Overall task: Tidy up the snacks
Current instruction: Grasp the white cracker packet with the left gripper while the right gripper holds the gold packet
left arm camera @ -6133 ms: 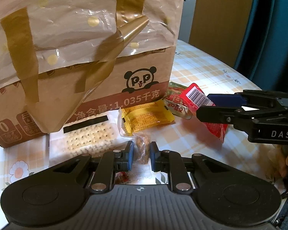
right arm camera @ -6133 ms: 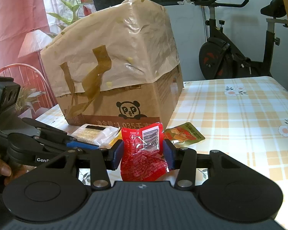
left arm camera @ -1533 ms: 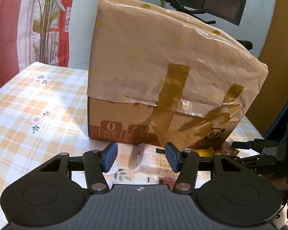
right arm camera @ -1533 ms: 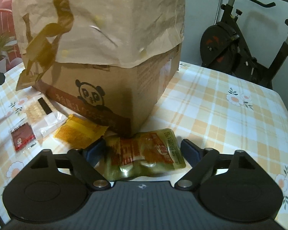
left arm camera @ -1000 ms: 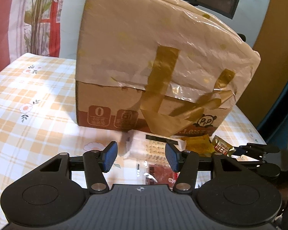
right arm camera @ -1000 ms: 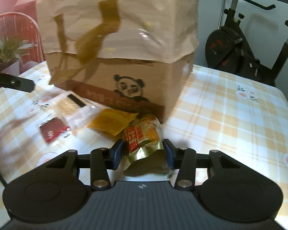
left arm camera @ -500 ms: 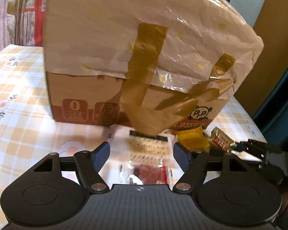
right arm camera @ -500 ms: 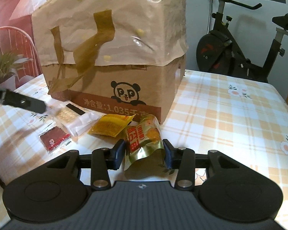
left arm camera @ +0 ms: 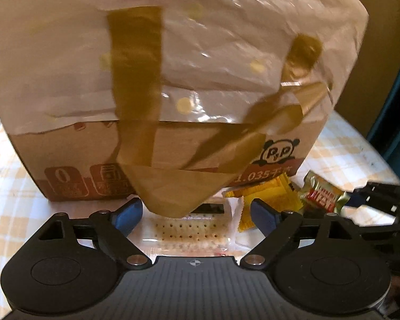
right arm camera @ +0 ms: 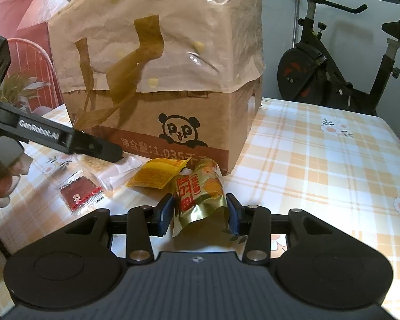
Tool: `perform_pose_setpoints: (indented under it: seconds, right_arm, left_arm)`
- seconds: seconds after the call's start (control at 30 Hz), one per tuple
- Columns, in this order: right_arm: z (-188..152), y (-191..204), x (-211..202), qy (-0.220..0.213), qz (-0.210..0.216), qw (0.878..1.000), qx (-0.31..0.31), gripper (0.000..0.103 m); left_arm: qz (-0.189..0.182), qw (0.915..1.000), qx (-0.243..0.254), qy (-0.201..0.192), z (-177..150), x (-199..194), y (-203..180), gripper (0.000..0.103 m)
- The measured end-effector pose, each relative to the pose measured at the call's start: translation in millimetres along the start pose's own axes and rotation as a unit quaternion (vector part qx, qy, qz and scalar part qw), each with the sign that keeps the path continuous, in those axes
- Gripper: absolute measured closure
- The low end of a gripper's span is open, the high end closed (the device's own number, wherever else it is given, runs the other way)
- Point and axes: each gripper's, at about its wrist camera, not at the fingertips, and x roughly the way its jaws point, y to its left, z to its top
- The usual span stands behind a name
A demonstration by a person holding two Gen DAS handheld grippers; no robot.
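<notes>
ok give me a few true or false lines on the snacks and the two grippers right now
1. The right gripper is shut on the gold foil snack pouch with red print. True.
2. The left gripper holds the clear cracker packet. False: its fingers stand open, having just been opening, with the packet lying between them untouched.
3. The yellow snack packet lies on the checked tablecloth in front of the brown cardboard panda box. True.
4. The small dark red sachet sits on top of the box. False: it lies flat on the tablecloth.
</notes>
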Motion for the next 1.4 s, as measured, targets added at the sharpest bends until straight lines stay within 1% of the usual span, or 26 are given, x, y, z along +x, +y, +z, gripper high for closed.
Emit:
perform_pose_setpoints:
  seconds: [0.07, 0.13, 0.17, 0.23, 0.27, 0.37, 0.53, 0.57, 0.6, 0.7, 0.87, 1.17, 1.4]
  right_arm:
    - [0, 0, 0, 0.0, 0.0, 1.0, 0.0, 0.059]
    - [0, 0, 0, 0.001, 0.0, 1.0, 0.001, 0.059]
    - [0, 0, 1, 0.001, 0.0, 1.0, 0.001, 0.059]
    - [0, 0, 1, 0.002, 0.0, 1.0, 0.0, 0.059]
    - [0, 0, 1, 0.002, 0.0, 1.0, 0.0, 0.059]
    - [0, 1, 1, 0.004, 0.0, 1.0, -0.001, 0.059]
    - [0, 0, 2, 0.004, -0.001, 1.0, -0.001, 0.059]
    - [0, 0, 2, 0.004, -0.002, 1.0, -0.001, 0.059]
    - [0, 0, 2, 0.003, -0.002, 1.0, -0.001, 0.059]
    - [-1, 0, 1, 0.0, -0.003, 1.0, -0.001, 0.059]
    - [0, 1, 1, 0.002, -0.004, 1.0, -0.001, 0.059]
    - [-1, 1, -2, -0.005, -0.007, 1.0, -0.003, 0.059]
    - [3, 5, -17, -0.015, -0.011, 1.0, -0.006, 0.059]
  left_arm:
    - [0.019, 0.9995, 0.024, -0.001, -3, 1, -5, 0.013]
    - [0.045, 0.9985, 0.029, 0.008, -5, 5, -6, 0.011]
    - [0.043, 0.9989, 0.015, 0.015, -6, 8, -1, 0.009]
    - [0.023, 0.9991, -0.027, 0.021, -9, 10, 11, 0.009]
    - [0.018, 0.999, -0.035, 0.021, -10, 11, 15, 0.009]
    - [0.021, 0.9993, -0.027, 0.012, -13, 7, 16, 0.014]
    - [0.018, 0.999, -0.041, 0.01, -24, -5, 27, 0.014]
    - [0.02, 0.9989, -0.042, 0.009, -27, -9, 29, 0.017]
    - [0.022, 0.9988, -0.042, 0.007, -30, -13, 32, 0.017]
    - [0.023, 0.9985, -0.048, -0.006, -39, -28, 44, 0.017]
    - [0.034, 0.9976, -0.051, -0.032, -44, -50, 50, 0.017]
    - [0.042, 0.9953, -0.049, -0.072, -35, -85, 57, 0.017]
    - [0.05, 0.9892, -0.057, -0.125, -20, -121, 69, 0.017]
